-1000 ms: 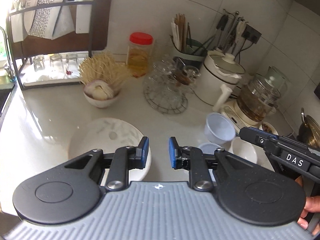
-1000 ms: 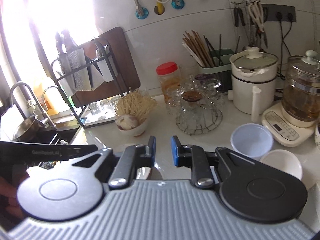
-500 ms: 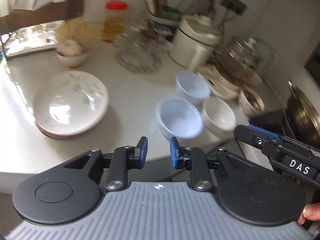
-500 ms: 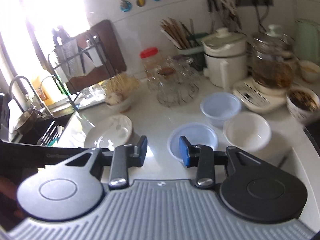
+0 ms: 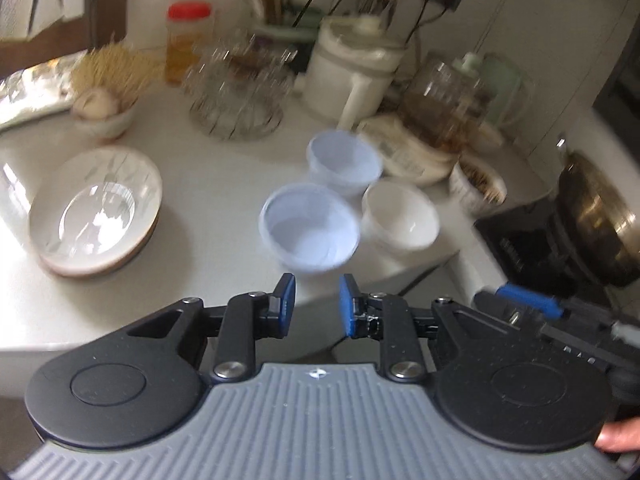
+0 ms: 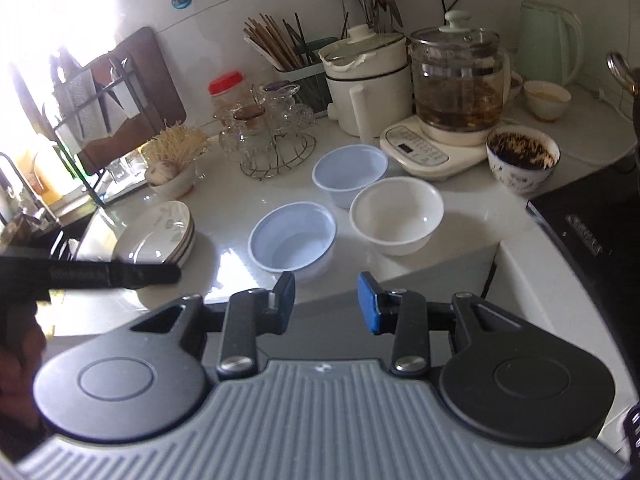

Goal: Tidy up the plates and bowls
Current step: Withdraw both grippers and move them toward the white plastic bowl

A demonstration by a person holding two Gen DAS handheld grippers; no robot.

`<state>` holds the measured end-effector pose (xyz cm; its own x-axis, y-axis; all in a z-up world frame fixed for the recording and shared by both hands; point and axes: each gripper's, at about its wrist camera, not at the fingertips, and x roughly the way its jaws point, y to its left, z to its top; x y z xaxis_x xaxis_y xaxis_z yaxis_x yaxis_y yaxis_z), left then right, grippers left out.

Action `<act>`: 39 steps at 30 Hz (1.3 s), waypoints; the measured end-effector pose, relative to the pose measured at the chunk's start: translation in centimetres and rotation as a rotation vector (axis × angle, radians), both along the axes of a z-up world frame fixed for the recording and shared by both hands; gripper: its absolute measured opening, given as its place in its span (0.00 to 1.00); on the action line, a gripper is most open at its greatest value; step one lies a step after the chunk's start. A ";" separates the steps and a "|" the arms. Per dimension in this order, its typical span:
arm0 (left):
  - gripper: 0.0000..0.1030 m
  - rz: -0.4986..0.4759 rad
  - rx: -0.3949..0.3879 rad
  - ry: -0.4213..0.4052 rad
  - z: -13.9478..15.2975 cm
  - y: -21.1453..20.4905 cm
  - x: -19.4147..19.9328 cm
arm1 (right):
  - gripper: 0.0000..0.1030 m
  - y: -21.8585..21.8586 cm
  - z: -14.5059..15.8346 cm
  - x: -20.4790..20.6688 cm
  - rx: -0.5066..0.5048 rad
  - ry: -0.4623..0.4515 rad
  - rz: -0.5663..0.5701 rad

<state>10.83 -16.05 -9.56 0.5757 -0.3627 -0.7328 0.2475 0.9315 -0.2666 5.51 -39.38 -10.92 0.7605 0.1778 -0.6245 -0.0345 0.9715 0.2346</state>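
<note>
Hovering left tongs (image 5: 317, 300) and right tongs (image 6: 326, 300), both parted, empty; no legible lettering.

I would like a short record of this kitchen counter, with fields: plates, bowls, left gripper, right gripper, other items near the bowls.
plates: stack of plates on the counter, apart from the bowls
bowls: three empty, close together; near blue bowl, far blue bowl, white bowl
left gripper: open, nothing between its pads, short of the near blue bowl
right gripper: jaws have just been opening, nothing between them
other items: glass kettle on its base, patterned cup, glass holder rack
</note>
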 end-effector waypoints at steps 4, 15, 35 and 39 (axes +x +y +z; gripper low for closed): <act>0.26 0.006 0.031 -0.060 0.4 -0.9 1.4 | 0.37 -0.5 0.3 0.9 -0.012 -0.006 0.036; 0.26 0.037 0.152 -0.062 0.6 -2.2 5.7 | 0.37 -2.0 -1.0 4.7 0.040 0.061 0.032; 0.37 -0.052 0.113 0.118 -1.6 0.2 14.8 | 0.48 -4.9 -4.9 7.9 0.255 0.203 -0.206; 0.39 -0.072 0.104 0.161 -3.6 0.0 16.8 | 0.53 -4.9 -6.0 8.7 0.345 0.217 -0.274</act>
